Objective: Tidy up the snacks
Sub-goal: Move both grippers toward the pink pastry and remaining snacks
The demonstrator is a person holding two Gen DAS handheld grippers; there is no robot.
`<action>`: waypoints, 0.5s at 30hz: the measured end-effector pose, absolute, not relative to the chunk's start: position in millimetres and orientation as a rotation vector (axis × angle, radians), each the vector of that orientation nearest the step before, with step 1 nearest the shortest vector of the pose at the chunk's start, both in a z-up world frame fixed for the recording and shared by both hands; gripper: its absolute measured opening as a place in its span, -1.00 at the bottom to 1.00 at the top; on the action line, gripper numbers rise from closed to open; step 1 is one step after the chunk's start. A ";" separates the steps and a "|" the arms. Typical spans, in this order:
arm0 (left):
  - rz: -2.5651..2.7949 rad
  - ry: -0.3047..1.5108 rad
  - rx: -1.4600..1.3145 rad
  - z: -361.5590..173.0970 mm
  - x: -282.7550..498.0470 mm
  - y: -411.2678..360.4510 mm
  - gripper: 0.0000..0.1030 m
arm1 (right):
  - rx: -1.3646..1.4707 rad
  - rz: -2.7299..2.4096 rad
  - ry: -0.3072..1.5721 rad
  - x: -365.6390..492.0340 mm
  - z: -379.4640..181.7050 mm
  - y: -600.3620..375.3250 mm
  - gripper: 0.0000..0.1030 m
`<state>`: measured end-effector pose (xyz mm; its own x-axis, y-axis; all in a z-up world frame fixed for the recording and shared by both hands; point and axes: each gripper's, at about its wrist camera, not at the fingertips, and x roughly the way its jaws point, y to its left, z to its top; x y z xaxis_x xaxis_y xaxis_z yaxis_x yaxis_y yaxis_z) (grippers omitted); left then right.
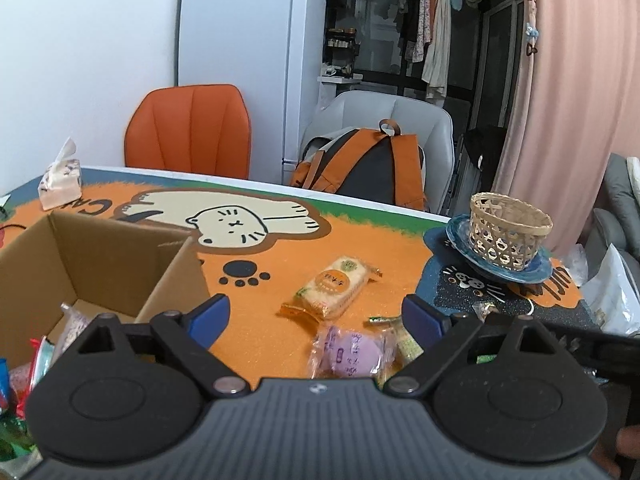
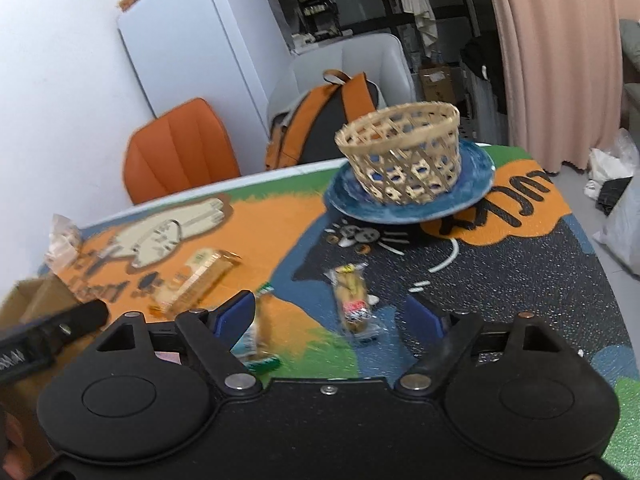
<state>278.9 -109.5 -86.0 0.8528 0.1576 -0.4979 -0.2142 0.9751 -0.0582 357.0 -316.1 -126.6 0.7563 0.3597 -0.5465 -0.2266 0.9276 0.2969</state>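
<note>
My left gripper (image 1: 316,317) hovers open over the table mat. Just ahead of its blue pads lie an orange-wrapped cracker pack (image 1: 334,286) and a purple snack pack (image 1: 352,354), with a green-wrapped snack (image 1: 408,344) beside the right pad. An open cardboard box (image 1: 100,248) at the left holds several wrapped snacks (image 1: 72,324). My right gripper (image 2: 330,316) is open too; a clear-wrapped snack (image 2: 352,296) lies on the mat between its fingers, untouched. A green snack (image 2: 260,344) sits by its left finger, and the cracker pack (image 2: 200,280) lies further left.
A woven basket (image 2: 400,156) stands on a blue plate (image 2: 476,176) at the table's far right. A tissue pack (image 1: 60,180) sits at the far left. Behind the table are an orange chair (image 1: 188,132), a grey chair with a backpack (image 1: 368,164), and a white fridge (image 1: 240,40).
</note>
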 end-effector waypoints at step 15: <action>0.160 0.622 -0.196 -124.5 309.1 -112.6 0.56 | 0.163 0.319 0.632 365.4 -137.8 -308.1 0.41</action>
<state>309.1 -112.6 -124.5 0.8014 0.0895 -0.5914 -0.2070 0.9691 -0.1339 365.4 -308.1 -137.8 0.7601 0.3412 -0.5530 -0.2424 0.9385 0.2458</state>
